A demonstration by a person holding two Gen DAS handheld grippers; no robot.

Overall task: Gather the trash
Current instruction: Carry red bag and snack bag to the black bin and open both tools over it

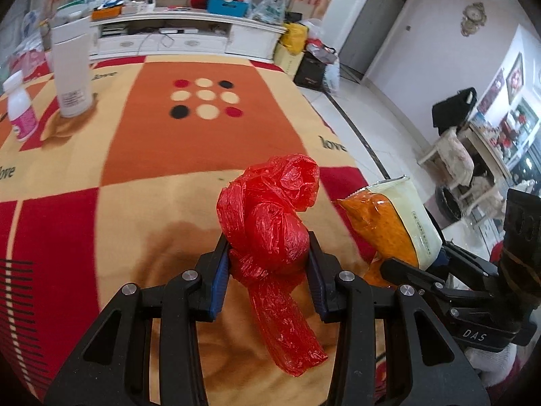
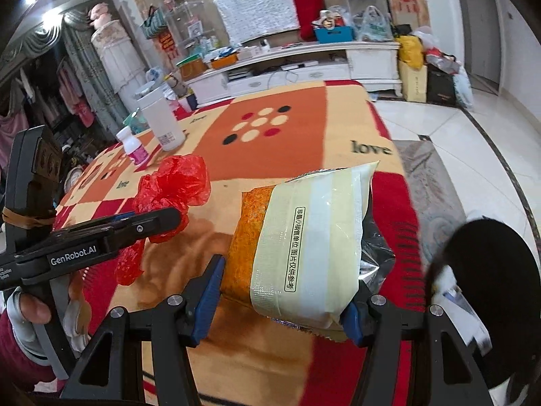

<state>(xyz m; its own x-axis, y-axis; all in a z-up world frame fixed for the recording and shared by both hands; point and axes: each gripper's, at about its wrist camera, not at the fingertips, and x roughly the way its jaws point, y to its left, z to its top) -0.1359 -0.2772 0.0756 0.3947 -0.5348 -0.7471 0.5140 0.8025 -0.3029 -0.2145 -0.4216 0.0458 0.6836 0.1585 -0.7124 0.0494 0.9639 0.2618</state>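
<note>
My left gripper [image 1: 268, 253] is shut on a knotted red plastic bag [image 1: 270, 223] and holds it above the table; the bag's tail hangs down between the jaws. It also shows in the right wrist view [image 2: 175, 186], at the left. My right gripper [image 2: 284, 291] is shut on an orange and cream snack packet [image 2: 304, 247], held above the table's near right part. The packet also shows in the left wrist view [image 1: 389, 223], just right of the red bag. A black bin [image 2: 490, 287] shows at the right edge, below the table's level.
The table has a red, orange and cream blanket [image 1: 203, 152]. A tall white canister [image 1: 72, 71] and a small white and pink bottle [image 1: 22, 111] stand at its far left. A white TV cabinet [image 1: 189, 34] stands behind. White tiled floor [image 2: 456, 142] lies to the right.
</note>
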